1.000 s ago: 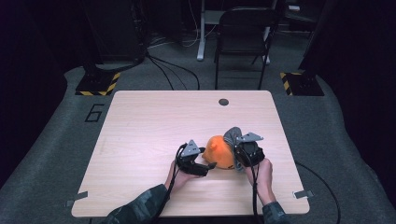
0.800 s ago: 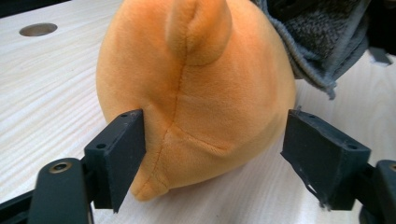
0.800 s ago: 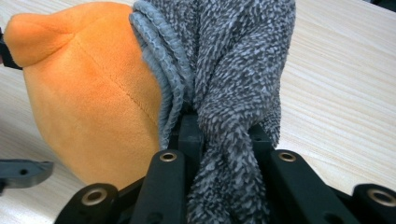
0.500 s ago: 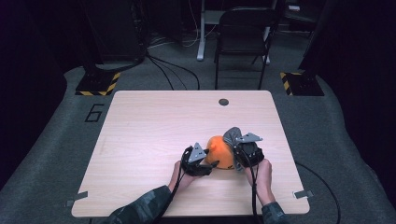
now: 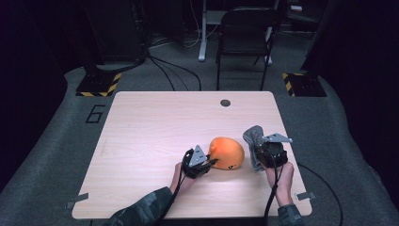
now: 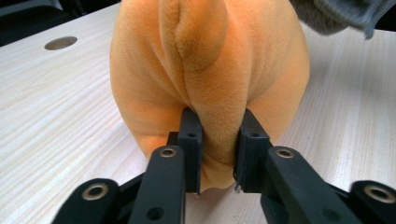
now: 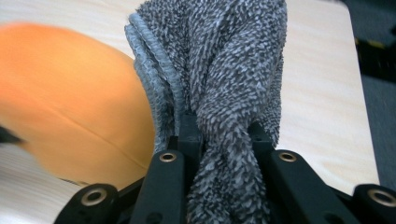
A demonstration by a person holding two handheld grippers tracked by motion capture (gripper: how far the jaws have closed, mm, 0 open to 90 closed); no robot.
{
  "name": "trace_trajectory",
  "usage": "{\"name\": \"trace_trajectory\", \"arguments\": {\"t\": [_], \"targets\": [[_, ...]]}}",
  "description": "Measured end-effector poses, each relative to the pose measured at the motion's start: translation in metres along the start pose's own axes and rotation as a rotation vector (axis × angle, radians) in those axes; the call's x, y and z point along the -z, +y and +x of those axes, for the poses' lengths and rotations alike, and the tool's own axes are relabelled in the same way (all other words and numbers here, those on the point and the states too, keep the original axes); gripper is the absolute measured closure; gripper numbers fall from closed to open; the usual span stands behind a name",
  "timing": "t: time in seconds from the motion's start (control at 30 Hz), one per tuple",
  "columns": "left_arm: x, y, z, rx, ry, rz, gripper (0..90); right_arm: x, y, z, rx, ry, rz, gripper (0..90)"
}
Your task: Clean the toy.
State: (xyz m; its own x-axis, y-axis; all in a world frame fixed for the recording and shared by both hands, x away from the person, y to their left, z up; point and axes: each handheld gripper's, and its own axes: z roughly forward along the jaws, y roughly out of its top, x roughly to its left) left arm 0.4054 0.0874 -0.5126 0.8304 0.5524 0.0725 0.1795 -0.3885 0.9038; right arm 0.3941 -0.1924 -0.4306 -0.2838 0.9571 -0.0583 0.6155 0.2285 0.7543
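An orange plush toy [image 5: 227, 152] lies on the wooden table [image 5: 155, 127] near the front. My left gripper [image 5: 212, 162] is at the toy's left side, and its jaws have just been closing: in the left gripper view they pinch a fold of the orange plush toy [image 6: 210, 70] between the pads. My right gripper [image 5: 259, 151] stands to the right of the toy, shut on a grey towel [image 5: 253, 138] that rises bunched from its jaws. The right gripper view shows the grey towel [image 7: 229, 70] squeezed between the jaws, with the orange plush toy [image 7: 70, 116] to its left.
A round cable hole [image 5: 225, 102] sits near the table's far edge. A black chair [image 5: 244, 42] stands beyond the table. Yellow-black striped floor bases [image 5: 99, 84] flank the far corners. Cables trail from both grippers over the front edge.
My left gripper's jaws have closed on the toy's left side. My right gripper with the towel has moved right, away from the toy it touched before.
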Motion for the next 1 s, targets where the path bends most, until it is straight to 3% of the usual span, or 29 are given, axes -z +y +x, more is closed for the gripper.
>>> {"name": "trace_trajectory", "arguments": {"t": [0.2, 0.67, 0.77, 1.0], "targets": [[0.0, -0.002, 0.0, -0.024, -0.014, -0.029, 80.0, -0.01, -0.007, -0.011, -0.042, -0.014, 0.038, 74.2], [0.002, -0.003, -0.001, -0.022, -0.015, -0.072, 80.9, -0.018, -0.011, -0.015, -0.05, -0.028, 0.047, 74.1], [0.003, -0.001, 0.001, 0.007, -0.024, -0.093, 81.5, -0.018, -0.01, -0.015, -0.042, -0.031, 0.052, 74.1], [0.016, 0.013, 0.008, 0.125, -0.066, -0.159, 81.9, -0.015, -0.01, -0.02, -0.061, -0.038, 0.05, 74.1]]}}
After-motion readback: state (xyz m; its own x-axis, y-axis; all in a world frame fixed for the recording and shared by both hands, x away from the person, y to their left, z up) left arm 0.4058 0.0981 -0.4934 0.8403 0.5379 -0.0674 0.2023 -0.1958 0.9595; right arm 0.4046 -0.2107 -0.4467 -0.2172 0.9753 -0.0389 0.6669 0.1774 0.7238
